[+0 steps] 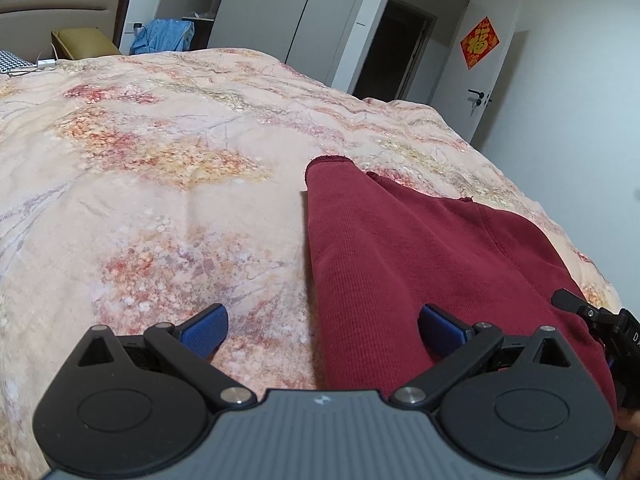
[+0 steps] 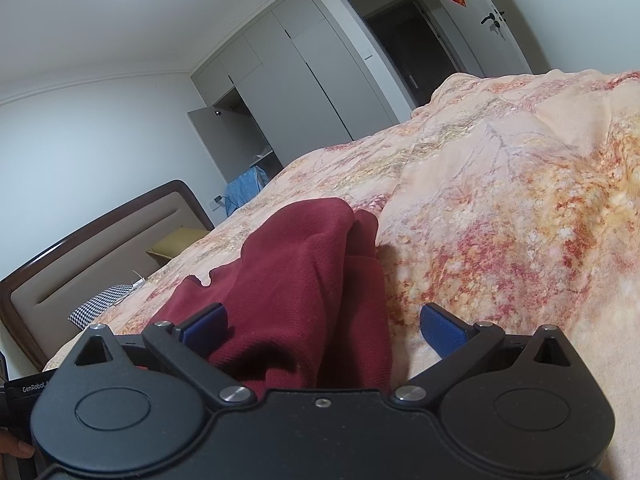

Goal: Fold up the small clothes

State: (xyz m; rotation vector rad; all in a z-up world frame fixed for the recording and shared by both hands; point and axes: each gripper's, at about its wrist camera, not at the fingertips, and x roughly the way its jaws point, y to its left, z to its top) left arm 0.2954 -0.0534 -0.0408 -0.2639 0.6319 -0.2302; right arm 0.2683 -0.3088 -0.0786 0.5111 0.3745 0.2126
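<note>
Faintly, "GenRobot" on left gripper (image 2: 24, 390), red garment (image 2: 304, 280)

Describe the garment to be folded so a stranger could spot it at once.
Start at the big bed under the peach floral quilt. Near its close edge lies a dark red ribbed knit garment, loosely bunched. It is the only plain, solid-coloured cloth on the patterned quilt.

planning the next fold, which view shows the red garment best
The left wrist view: the dark red garment lies spread across the floral bedspread, with hems and a seam visible. The right wrist view shows it bunched close up, its near part hidden behind the tool body.
</note>
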